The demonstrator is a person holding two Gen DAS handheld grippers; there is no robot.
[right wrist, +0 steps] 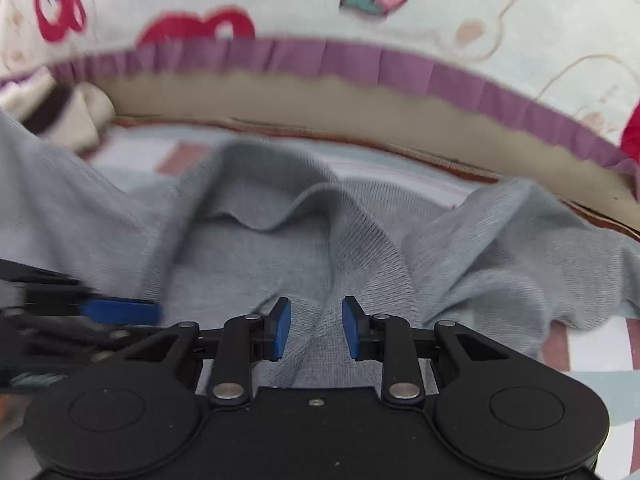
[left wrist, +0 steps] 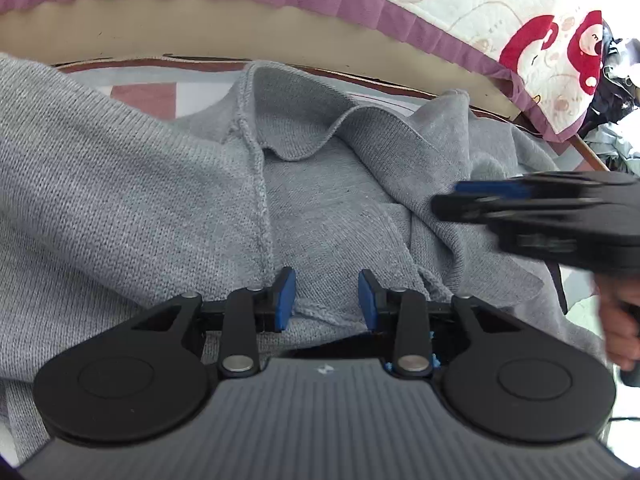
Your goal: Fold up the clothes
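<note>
A grey knitted sweater (left wrist: pixel 132 204) lies rumpled on a striped sheet, its collar (left wrist: pixel 304 136) turned toward the far side. My left gripper (left wrist: pixel 327 300) is open, its blue pads either side of a knit hem fold, not closed on it. My right gripper (right wrist: pixel 316 328) is open too, with a ridge of the sweater (right wrist: pixel 360 248) rising between its blue pads. The right gripper also shows blurred at the right of the left wrist view (left wrist: pixel 472 196). The left gripper shows blurred at the left of the right wrist view (right wrist: pixel 120 312).
A pink-and-white striped sheet (left wrist: pixel 144 92) lies under the sweater. Behind it runs a beige mattress edge (left wrist: pixel 200 28) under a cream cartoon quilt with a purple frill (right wrist: pixel 360 64). A beige and dark cloth bundle (right wrist: pixel 64 116) sits at far left. Dark clothes (left wrist: pixel 616 92) lie at far right.
</note>
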